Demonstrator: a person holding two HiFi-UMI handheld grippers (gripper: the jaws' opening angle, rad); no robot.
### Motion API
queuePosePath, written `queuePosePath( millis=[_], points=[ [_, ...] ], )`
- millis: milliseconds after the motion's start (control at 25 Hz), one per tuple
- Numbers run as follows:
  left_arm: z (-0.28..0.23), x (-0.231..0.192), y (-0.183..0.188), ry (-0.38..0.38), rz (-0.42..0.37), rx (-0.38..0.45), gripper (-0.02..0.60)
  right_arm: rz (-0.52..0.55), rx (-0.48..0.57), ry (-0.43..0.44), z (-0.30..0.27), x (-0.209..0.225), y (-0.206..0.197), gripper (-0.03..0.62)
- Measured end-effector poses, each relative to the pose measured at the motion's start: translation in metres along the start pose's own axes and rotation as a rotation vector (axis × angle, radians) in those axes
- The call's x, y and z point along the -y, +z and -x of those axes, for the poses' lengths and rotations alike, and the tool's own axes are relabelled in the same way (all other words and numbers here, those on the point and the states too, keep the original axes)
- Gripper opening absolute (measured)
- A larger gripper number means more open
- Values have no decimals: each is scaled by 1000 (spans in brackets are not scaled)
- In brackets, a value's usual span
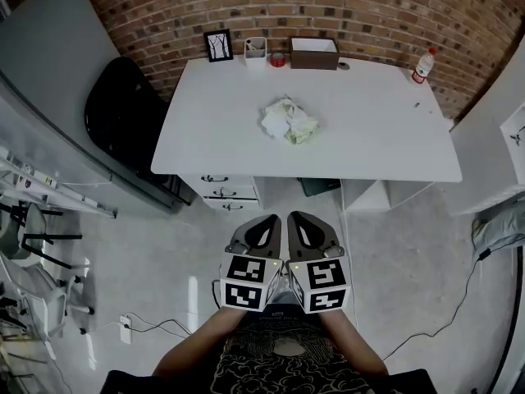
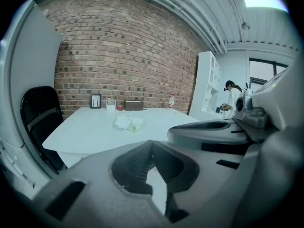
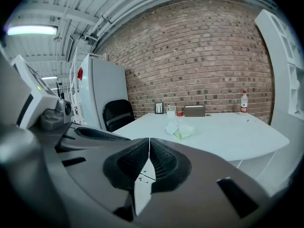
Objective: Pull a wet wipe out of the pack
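White flat-topped desk (image 1: 369,150), set against the brick wall, carries the task's thing: one soft pale-green wet-wipe pack (image 1: 289,120) lying near the desk's middle, with crumpled white material bunched on its left side. From where I stand I cannot tell whether that white material is a drawn wipe or part of the wrapper.

Progress, as judged: the pull is not begun. The person stands well back from the desk, with open floor between. On the left gripper (image 1: 271,218) the fingers are closed tip to tip with nothing between them. On the right gripper (image 1: 298,217) the fingers likewise meet along a thin seam and are empty. The two are held side by side, close to the person's body. Remaining, in my estimate: approach the desk, steady the pack, nip a wipe and draw it out.

Count, left to right:
- one black office chair (image 1: 123,109)
- one black picture frame (image 1: 218,45)
- one white cup-shaped holder (image 1: 255,52)
- one small red item (image 1: 279,59)
- one pack
- one brown rectangular box (image 1: 313,53)
- one clear bottle with a red label (image 1: 422,66)
- two grippers
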State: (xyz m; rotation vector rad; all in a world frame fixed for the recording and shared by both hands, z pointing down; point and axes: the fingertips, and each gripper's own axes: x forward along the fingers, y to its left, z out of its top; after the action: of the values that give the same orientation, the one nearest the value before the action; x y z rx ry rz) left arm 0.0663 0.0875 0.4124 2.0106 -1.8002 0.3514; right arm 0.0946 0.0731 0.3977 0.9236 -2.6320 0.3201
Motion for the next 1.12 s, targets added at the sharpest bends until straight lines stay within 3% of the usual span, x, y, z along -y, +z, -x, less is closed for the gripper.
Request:
queuePosePath(
  millis=[520,1120],
  points=[
    [-36,13,27,65,-17,-10,12,3,28,50,-6,46,19,18],
    [-75,-1,34,23,-9,-16,12,4,12,29,-41,64,22,18]
  ],
)
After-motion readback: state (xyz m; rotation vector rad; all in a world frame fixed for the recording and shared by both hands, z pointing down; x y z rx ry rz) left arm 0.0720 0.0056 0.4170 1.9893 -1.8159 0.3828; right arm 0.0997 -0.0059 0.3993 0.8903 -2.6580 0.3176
